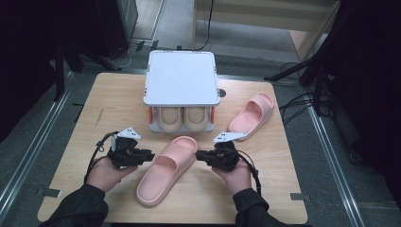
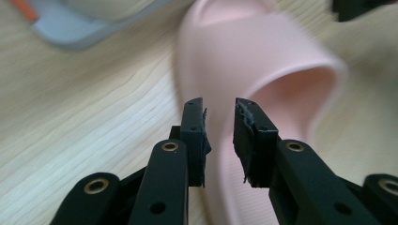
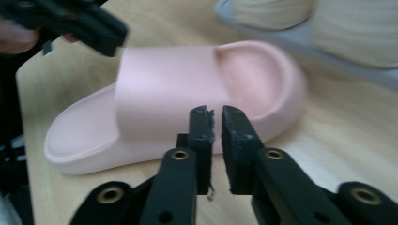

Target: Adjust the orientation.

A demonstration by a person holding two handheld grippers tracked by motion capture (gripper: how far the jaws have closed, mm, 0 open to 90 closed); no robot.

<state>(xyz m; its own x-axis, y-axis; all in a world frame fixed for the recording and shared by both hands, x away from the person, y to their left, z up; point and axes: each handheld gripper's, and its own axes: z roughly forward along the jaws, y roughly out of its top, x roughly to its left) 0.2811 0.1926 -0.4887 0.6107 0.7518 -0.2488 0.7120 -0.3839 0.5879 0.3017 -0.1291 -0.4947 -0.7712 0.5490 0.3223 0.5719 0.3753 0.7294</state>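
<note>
Slipper (image 1: 166,170) is flanked by both grippers, left (image 1: 142,156) and right (image 1: 204,156), jaws slightly apart and empty, its long axis crossing between them.

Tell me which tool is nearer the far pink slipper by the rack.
Right. The right tool sits just below that slipper; the left tool is across the near slipper, farther off.
</note>
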